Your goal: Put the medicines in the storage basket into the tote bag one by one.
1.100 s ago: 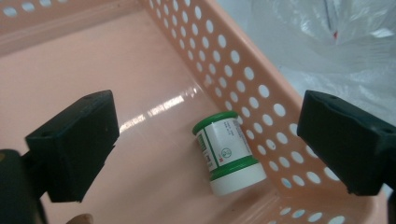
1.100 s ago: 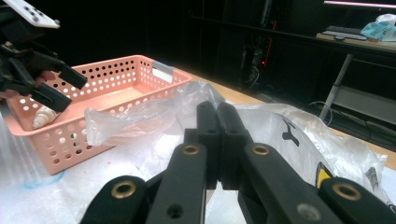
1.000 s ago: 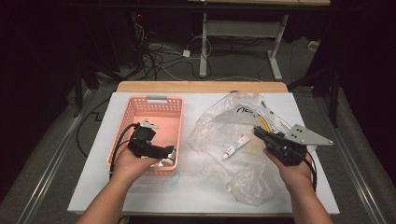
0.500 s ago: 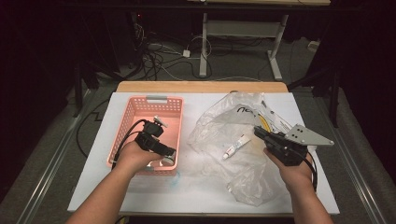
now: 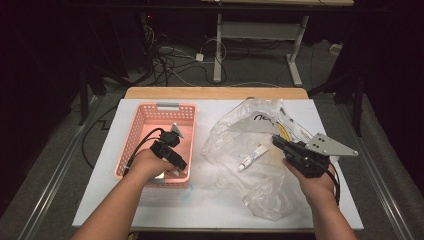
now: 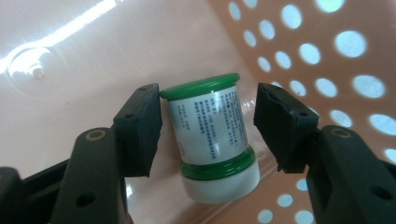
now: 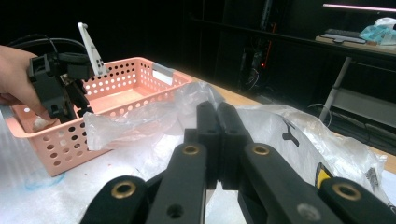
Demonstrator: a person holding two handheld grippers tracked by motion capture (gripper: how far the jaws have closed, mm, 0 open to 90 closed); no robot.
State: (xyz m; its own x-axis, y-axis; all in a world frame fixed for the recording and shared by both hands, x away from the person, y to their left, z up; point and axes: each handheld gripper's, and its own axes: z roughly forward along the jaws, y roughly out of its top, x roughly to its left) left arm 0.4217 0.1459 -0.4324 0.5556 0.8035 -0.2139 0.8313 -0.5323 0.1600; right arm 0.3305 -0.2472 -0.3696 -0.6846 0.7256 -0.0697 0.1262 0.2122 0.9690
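Seemingly released, green-capped jar (image 6: 212, 140) lies between open left tongs (image 6: 208, 126) in basket (image 6: 327, 56).

overhead view down on table; claw cameras close, both sharing the pink basket (image 5: 150, 117)

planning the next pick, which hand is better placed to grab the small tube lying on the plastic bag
Right. The right gripper sits beside the plastic bag, jaws shut and empty, close to the small tube. The left gripper is down in the pink basket, jaws open around a green-capped bottle.

glossy plastic bottle (image 6: 212, 140), perforated plastic basket (image 5: 145, 118)
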